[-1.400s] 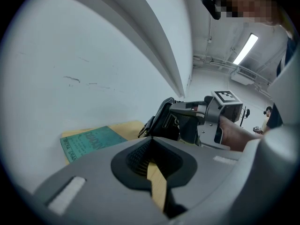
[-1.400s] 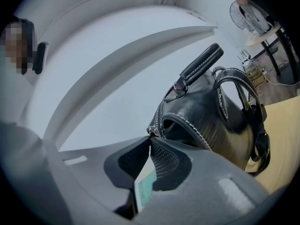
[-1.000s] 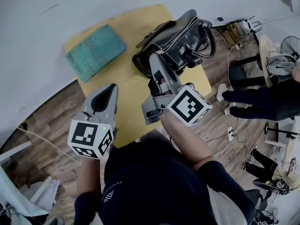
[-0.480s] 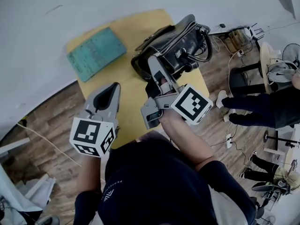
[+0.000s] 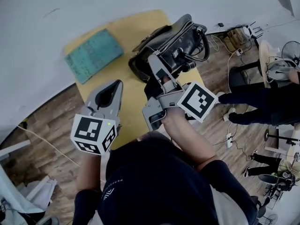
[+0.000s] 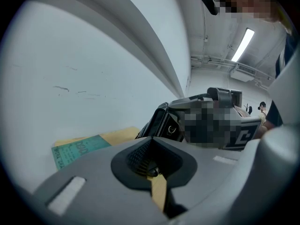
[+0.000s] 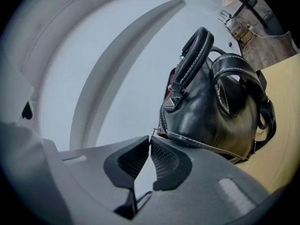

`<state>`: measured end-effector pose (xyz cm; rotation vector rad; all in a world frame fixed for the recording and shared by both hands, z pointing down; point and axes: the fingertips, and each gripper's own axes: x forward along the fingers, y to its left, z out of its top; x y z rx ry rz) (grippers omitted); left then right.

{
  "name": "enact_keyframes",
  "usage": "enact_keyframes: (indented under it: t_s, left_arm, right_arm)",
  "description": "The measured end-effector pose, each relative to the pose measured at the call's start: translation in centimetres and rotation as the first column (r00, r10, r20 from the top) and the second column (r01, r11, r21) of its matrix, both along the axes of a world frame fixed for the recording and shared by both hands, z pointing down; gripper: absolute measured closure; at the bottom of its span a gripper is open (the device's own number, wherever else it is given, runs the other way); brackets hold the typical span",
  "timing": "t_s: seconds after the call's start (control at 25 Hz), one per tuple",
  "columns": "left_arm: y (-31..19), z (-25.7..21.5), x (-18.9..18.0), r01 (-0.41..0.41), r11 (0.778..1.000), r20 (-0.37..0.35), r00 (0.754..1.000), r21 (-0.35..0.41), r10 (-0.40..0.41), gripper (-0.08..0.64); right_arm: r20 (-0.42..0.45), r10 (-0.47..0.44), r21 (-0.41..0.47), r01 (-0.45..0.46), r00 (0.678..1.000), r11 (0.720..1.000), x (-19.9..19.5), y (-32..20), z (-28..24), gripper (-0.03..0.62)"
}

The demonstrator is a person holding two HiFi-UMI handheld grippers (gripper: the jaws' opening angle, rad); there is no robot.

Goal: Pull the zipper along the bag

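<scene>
a small table [image 5: 125, 33] with a pale yellow top stands on a wood-plank floor [image 5: 42, 139], close against a white wall [image 5: 37, 27]. two things lie directly on it. a teal booklet [image 5: 93, 55] lies flat near the left far corner, its printed cover up. a black leather bag [image 5: 169, 42] sits toward the right side - handles arched over its top - and reaches the table's right edge. booklet and bag are well apart, with bare yellow top between them.

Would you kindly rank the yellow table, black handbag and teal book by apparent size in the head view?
Largest to smallest:
yellow table
black handbag
teal book
The handbag stands nearer the camera, so its lead is unsure.
</scene>
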<state>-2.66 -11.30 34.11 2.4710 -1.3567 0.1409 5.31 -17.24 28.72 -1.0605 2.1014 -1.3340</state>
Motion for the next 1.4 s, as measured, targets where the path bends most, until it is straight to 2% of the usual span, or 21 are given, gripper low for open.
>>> enact_keyframes:
  t_s: [0.36, 0.52, 0.8, 1.04, 1.2, 1.4]
  left_arm:
    - [-0.9, -0.6, 0.7, -0.029, 0.999, 0.001, 1.000, 0.021, 0.029, 0.541]
    - [-1.6, -0.8, 1.0, -0.045, 0.998, 0.016, 0.999, 0.032, 0.045, 0.541]
    - [-2.2, -1.2, 2.5, -0.098, 0.994, 0.024, 0.995, 0.049, 0.097, 0.541]
    - [-3.6, -1.7, 3.2, -0.156, 0.985, 0.066, 0.986, 0.073, 0.151, 0.541]
    - [-4.2, -1.7, 3.7, -0.192, 0.978, 0.072, 0.980, 0.083, 0.186, 0.541]
    - [-3.8, -1.8, 4.5, -0.235, 0.968, 0.058, 0.971, 0.089, 0.230, 0.541]
  right_arm:
    - [0.061, 0.017, -0.044, -0.015, 0.998, 0.999, 0.6, -0.3, -0.8, 0.574]
    - [0.084, -0.014, -0.078, 0.021, 0.996, 0.997, 0.7, -0.3, -0.8, 0.574]
    - [0.040, -0.089, -0.116, 0.093, 0.995, 0.989, 0.6, 0.3, -0.3, 0.577]
    - [0.026, -0.067, -0.130, 0.070, 0.997, 0.989, 0.9, 0.5, -0.4, 0.577]
    - [-0.051, -0.084, -0.138, 0.077, 0.995, 0.987, 0.9, 0.7, 0.2, 0.578]
    - [-0.107, -0.074, -0.139, 0.059, 0.991, 0.989, 1.6, 1.1, 0.0, 0.578]
